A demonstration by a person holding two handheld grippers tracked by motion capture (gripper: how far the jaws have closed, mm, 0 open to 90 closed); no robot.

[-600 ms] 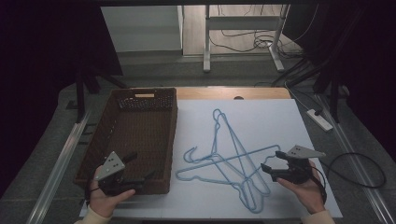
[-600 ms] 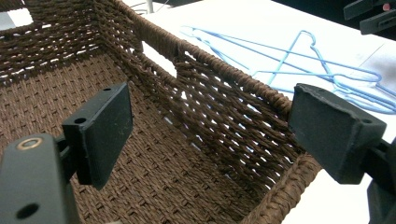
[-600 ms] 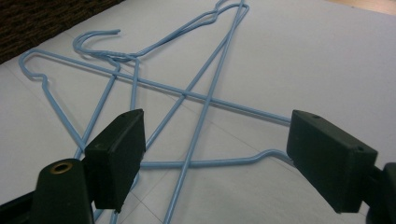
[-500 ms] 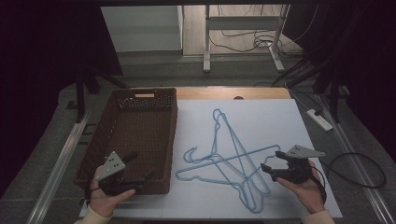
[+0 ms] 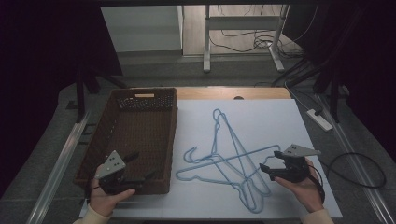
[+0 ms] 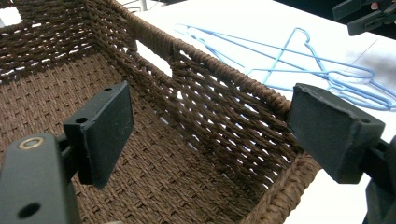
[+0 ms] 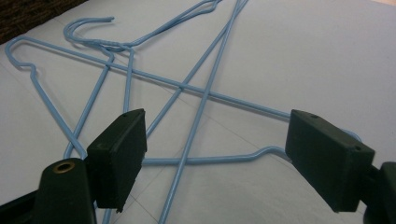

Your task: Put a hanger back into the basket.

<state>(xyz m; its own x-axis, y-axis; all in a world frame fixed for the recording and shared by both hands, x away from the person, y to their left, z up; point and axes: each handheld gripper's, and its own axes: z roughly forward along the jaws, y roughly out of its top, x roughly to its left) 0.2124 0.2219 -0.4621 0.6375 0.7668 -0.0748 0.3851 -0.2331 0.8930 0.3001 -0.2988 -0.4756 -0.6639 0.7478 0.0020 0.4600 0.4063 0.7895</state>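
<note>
Two or three blue wire hangers [image 5: 223, 158] lie crossed on the white table sheet [image 5: 261, 121]. A brown wicker basket [image 5: 173, 135] stands to their left and is bare inside. My left gripper [image 5: 142, 165] hovers at the basket's near right corner, open, with nothing between its pads. In the left gripper view its jaws [image 6: 210, 130] straddle the basket's side wall [image 6: 224, 70] without touching it, and the hangers [image 6: 285, 51] lie beyond. My right gripper [image 5: 268, 161] is open just right of the hangers. In the right gripper view it [image 7: 215, 154] points at the crossed wires [image 7: 187, 86], clear of them.
A power strip [image 5: 320, 119] and cables lie on the floor to the right of the table. Metal rails run along both table sides. A desk frame [image 5: 208, 42] stands beyond the far edge. The other gripper [image 6: 364, 16] appears at the top right of the left gripper view.
</note>
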